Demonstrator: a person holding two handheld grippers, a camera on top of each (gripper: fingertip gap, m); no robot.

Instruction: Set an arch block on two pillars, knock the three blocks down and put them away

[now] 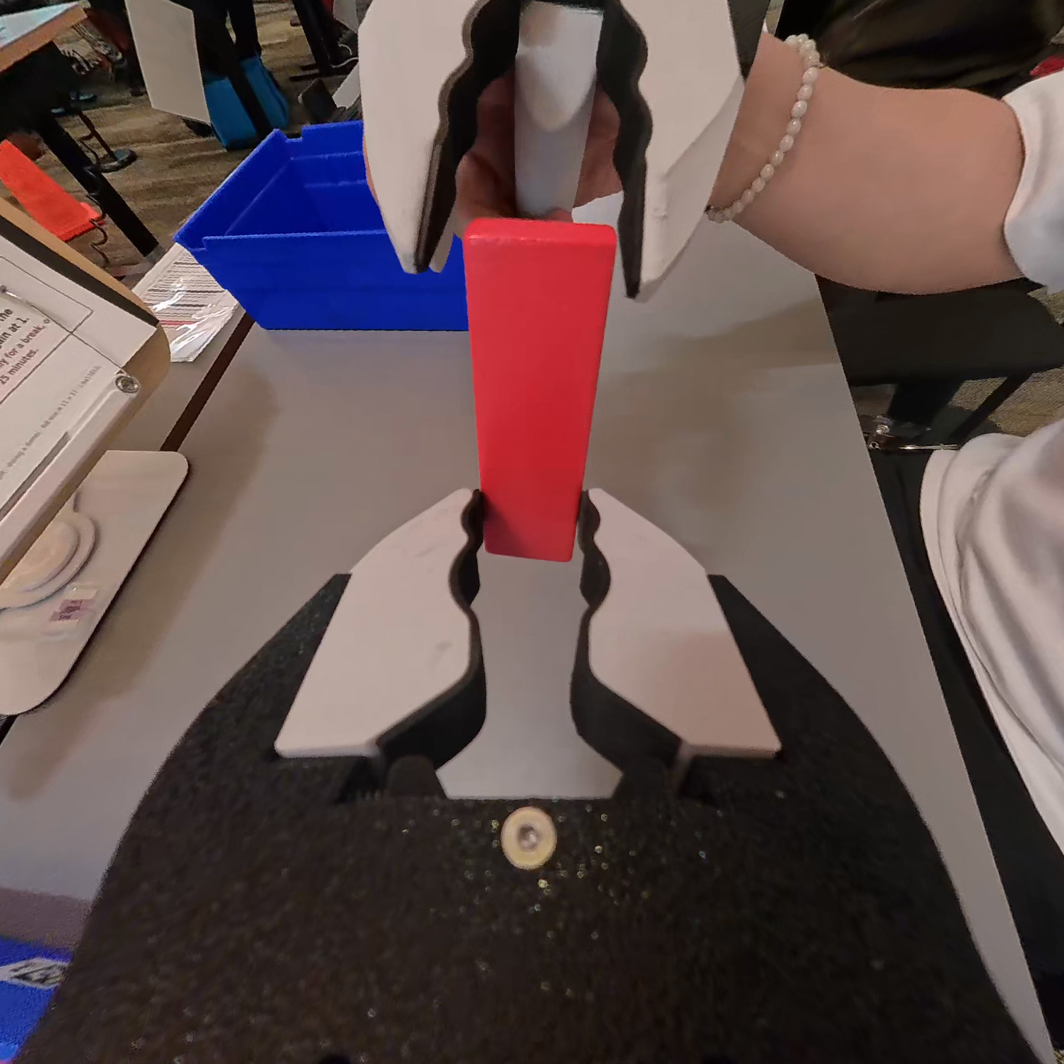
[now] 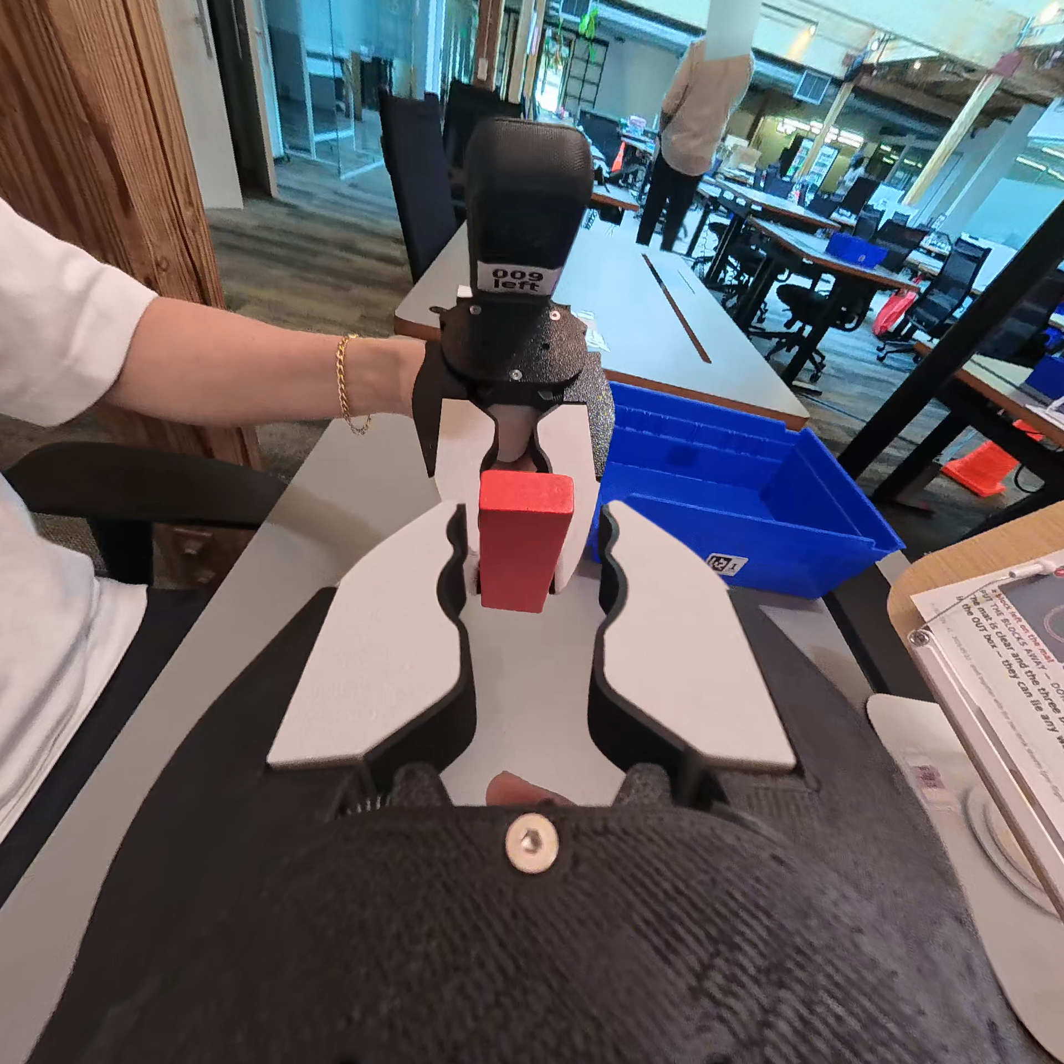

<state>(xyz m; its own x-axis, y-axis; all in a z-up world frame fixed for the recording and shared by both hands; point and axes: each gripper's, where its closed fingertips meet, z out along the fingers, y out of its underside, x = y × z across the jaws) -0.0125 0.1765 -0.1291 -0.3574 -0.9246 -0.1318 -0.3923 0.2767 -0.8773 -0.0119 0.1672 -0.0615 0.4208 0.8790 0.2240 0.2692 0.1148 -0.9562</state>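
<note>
So, left tool (image 1: 531, 518) pinches the near end of a red block (image 1: 538, 380), fingertips pressed on both side faces. In the left wrist view the block's long axis runs from 6 to 12 o'clock, pointing straight away from the camera toward the right tool (image 1: 521, 270). The block is held in the air above the grey surface (image 1: 345, 460), between the two tools.

The right tool (image 2: 529, 538) is spread, fingers standing off both sides of the block's far end; in its own view there are gaps on either side, no contact visible. In the right wrist view the block (image 2: 521, 547) shows its end face, long axis pointing at the camera, clamped farther off by the left tool (image 2: 515, 581).

A blue bin (image 1: 299, 242) sits on the surface at 10 o'clock of the block in the left view, at 2 o'clock (image 2: 743, 506) in the right view. A framed printed sheet (image 1: 52, 368) stands at 9 o'clock, at the surface edge.
</note>
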